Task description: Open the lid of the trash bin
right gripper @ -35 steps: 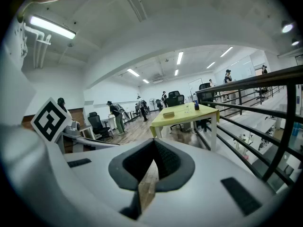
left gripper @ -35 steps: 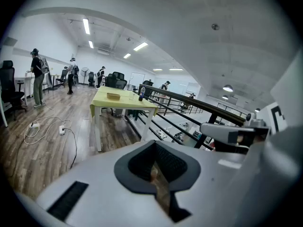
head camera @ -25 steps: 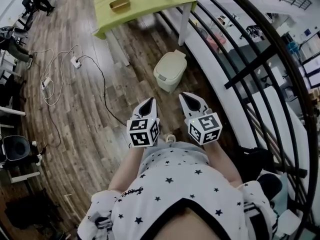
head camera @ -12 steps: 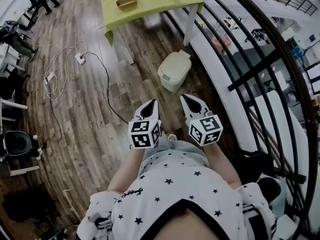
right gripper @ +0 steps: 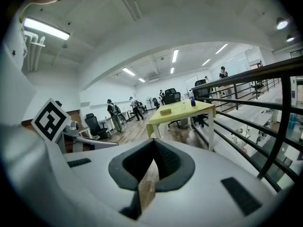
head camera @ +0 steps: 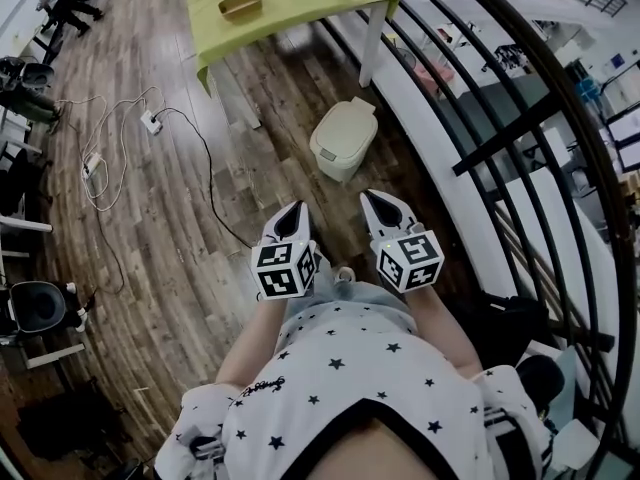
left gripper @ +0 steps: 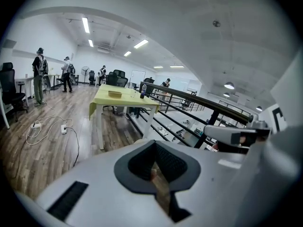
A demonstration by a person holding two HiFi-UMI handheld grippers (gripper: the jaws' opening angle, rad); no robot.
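The cream trash bin (head camera: pixel 343 140) stands on the wooden floor beside the railing base, ahead of me, with its lid down. My left gripper (head camera: pixel 292 210) and right gripper (head camera: pixel 376 201) are held side by side in front of my body, pointing toward the bin and well short of it. Both are shut with nothing between the jaws. In the left gripper view the left gripper (left gripper: pixel 154 143) blocks the floor ahead, and in the right gripper view the right gripper (right gripper: pixel 154 142) does the same, so the bin does not show there.
A yellow-green table (head camera: pixel 290 8) with a small tan tray (head camera: pixel 240 6) stands beyond the bin. A black railing (head camera: pixel 520 118) runs along the right. Cables and a power strip (head camera: pixel 150 123) lie on the floor at left. People (left gripper: pixel 39 74) stand far off.
The head view swayed slightly. Both grippers stay shut in front of my body, and the bin lid stays down.
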